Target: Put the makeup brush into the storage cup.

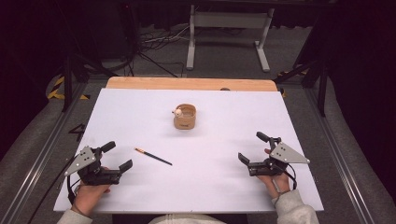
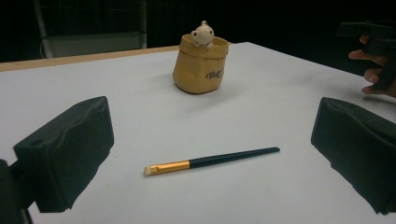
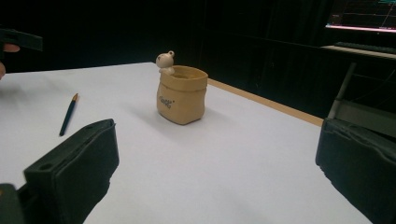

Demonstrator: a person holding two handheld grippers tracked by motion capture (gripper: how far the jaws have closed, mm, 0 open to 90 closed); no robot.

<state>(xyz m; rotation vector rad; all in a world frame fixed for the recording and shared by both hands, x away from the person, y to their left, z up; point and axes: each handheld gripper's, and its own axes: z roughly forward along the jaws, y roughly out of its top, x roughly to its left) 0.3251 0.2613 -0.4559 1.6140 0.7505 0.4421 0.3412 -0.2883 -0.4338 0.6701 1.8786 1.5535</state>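
**High view: both grippers wide open, brush lying free between them**

High view first: the white table (image 1: 201, 186) has plenty of bare surface, and both tools sit low near its front edge, well apart from each other. The left gripper (image 1: 117, 157) rests at the front left, jaws spread wide with nothing between them. The right gripper (image 1: 251, 148) mirrors it at the front right, jaws just as far apart and holding nothing. A dark-handled brush (image 1: 153, 157) lies flat on the sheet, near the left gripper and slightly ahead of it, touching neither tool. Further back, about mid-table, stands a small tan pot (image 1: 185, 117), well clear of every edge. A strip of bare wood (image 1: 140, 83) shows along the far edge.

From the left gripper view, the brush (image 2: 212, 160) lies crosswise between the jaws, its gold ferrule to the left. A little figure (image 2: 203, 35) perches on the pot's rim; the lettering on the pot is too small to read. Both forearms are cut off at the bottom of the high view.
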